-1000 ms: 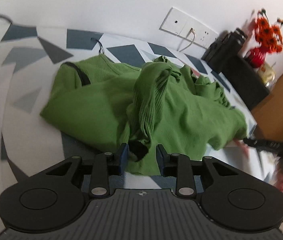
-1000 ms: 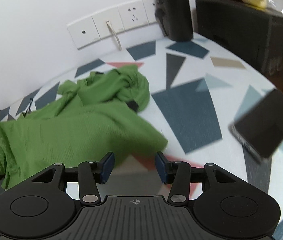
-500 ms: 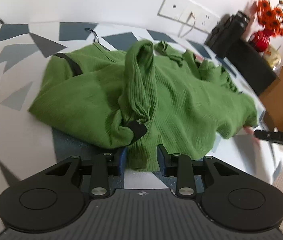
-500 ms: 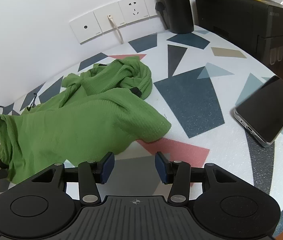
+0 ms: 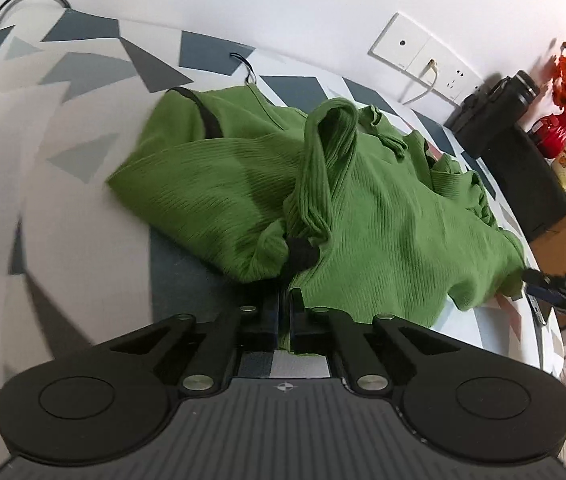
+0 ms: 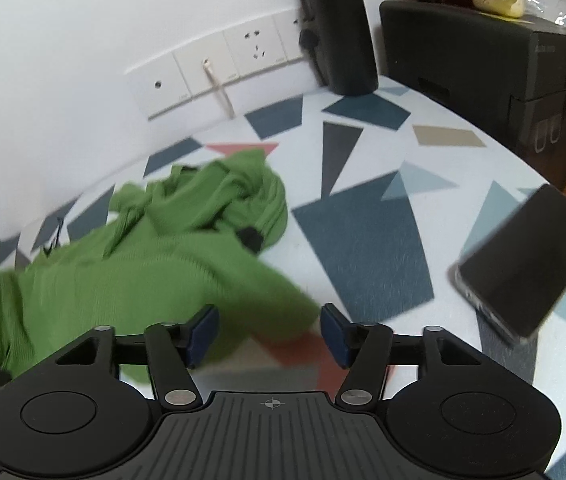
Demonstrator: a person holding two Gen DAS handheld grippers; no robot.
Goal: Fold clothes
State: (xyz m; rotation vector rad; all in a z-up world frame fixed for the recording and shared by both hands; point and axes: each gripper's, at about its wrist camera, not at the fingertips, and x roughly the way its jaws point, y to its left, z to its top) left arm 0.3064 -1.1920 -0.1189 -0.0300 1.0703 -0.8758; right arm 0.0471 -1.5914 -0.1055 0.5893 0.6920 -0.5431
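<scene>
My left gripper (image 5: 285,312) is pinching the near hem of the green sweater (image 5: 363,208), its jaws pressed together with only a sliver of cloth between them. My right gripper (image 6: 269,330) is hanging spread wide, holding nothing, with the sweater's other bottom corner lying just ahead of its left finger. The sweater is sitting bunched on the patterned table (image 6: 363,240), one ribbed sleeve (image 5: 323,160) humped up over the body and its black cuff (image 5: 301,254) drooping just beyond my left jaws.

I am judging that this grip is thin. If I am lifting from so little cloth, the knit may be slipping out, or the draped sleeve may be dragging along and folding under the body. On the right, closing too soon could be catching only the table, or one layer.

Farther off, the phone (image 6: 523,264) is lying near the table edge, where a sweeping cloth might nudge it. The black bottle (image 6: 335,28) is standing by the wall sockets (image 6: 219,68).
</scene>
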